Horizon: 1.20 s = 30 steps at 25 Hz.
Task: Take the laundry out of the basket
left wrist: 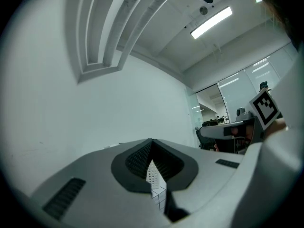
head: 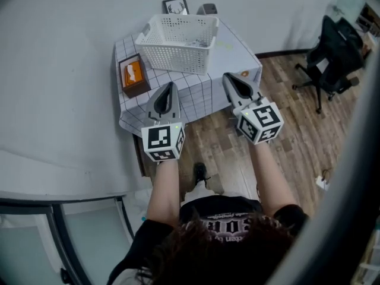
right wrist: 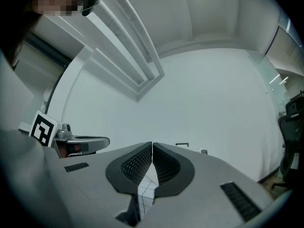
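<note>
**Head view.** The white perforated plastic basket stands in the upper centre of the frame on a small table draped with a white grid-printed cloth. Whether there is laundry inside, I cannot tell from here. An orange-and-brown tissue box sits at the table's left edge, just beside the basket. My left claw and right claw are at mid-frame, side by side, tips toward the table's near edge and short of the basket.

**Left gripper view.** The left claw has its jaws pressed together with nothing between them. A sliver of basket and cloth shows below the tips.

**Right gripper view.** The right claw is likewise closed and empty. Only the cloth shows through the gap beneath it.

**Hazards.**
- Closed jaws entering the basket would likely push fabric down rather than take it. Open them before reaching over the rim.
- The basket looks light. A tip striking its near wall could slide it back or tip it off the table.
- A low approach may snag the hanging cloth and drag basket and tissue box with it.
- The claws are close together, so they could collide at the rim.
</note>
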Each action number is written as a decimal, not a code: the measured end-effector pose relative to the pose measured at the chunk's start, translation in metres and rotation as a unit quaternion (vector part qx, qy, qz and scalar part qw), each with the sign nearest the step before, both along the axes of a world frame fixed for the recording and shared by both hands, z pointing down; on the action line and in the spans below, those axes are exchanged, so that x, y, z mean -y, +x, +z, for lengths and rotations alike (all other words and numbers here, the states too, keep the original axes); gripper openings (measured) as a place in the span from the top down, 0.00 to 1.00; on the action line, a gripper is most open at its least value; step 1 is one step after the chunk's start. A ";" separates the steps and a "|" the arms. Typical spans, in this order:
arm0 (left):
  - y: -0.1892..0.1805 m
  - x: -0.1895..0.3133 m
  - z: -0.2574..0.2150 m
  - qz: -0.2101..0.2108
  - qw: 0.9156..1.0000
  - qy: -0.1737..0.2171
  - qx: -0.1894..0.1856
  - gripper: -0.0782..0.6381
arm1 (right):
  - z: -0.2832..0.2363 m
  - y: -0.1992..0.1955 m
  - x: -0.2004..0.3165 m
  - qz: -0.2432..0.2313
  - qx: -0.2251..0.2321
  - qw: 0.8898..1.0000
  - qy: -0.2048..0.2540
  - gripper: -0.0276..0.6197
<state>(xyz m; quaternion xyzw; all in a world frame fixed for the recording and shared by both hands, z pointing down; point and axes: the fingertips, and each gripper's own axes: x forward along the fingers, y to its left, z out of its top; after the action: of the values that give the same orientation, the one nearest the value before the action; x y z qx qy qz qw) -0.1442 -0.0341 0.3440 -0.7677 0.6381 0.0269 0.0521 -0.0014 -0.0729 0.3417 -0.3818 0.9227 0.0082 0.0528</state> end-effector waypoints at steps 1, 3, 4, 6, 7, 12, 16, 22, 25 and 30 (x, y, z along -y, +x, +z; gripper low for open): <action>-0.002 0.008 0.000 0.003 1.000 -0.001 0.000 0.89 | 0.000 -0.002 0.008 0.002 -0.001 1.000 -0.001 0.91; -0.009 0.025 0.000 0.006 1.000 -0.004 0.000 0.89 | -0.001 -0.009 0.023 0.005 -0.002 1.000 -0.001 0.91; -0.012 0.033 0.000 0.008 1.000 -0.004 -0.001 0.89 | -0.002 -0.012 0.031 0.005 -0.003 1.000 -0.001 0.91; -0.017 0.048 -0.002 0.012 1.000 -0.003 -0.001 0.89 | -0.003 -0.017 0.044 0.008 -0.005 1.000 -0.001 0.91; -0.019 0.055 -0.003 0.015 1.000 -0.002 0.000 0.89 | -0.003 -0.020 0.051 0.010 -0.005 1.000 -0.001 0.91; -0.030 0.091 -0.005 0.027 1.000 -0.004 0.000 0.89 | -0.002 -0.031 0.083 0.018 -0.007 1.000 -0.004 0.91; -0.038 0.118 -0.007 0.038 0.999 -0.004 -0.001 0.89 | -0.004 -0.039 0.106 0.027 -0.008 1.000 -0.004 0.91; -0.042 0.155 -0.010 0.056 0.998 -0.003 0.000 0.89 | -0.009 -0.042 0.138 0.044 -0.009 0.999 0.000 0.91; -0.043 0.172 -0.010 0.064 0.998 -0.002 0.001 0.89 | -0.009 -0.044 0.153 0.051 -0.010 0.999 -0.001 0.91; -0.045 0.198 -0.012 0.076 0.997 0.000 0.001 0.89 | -0.011 -0.045 0.174 0.061 -0.010 0.998 0.001 0.91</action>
<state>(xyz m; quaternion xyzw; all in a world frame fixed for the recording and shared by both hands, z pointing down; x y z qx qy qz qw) -0.1897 -0.2323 0.3319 -0.8142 0.5776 0.0303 0.0502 -0.0460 -0.2472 0.3305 -0.4377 0.8979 0.0159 0.0435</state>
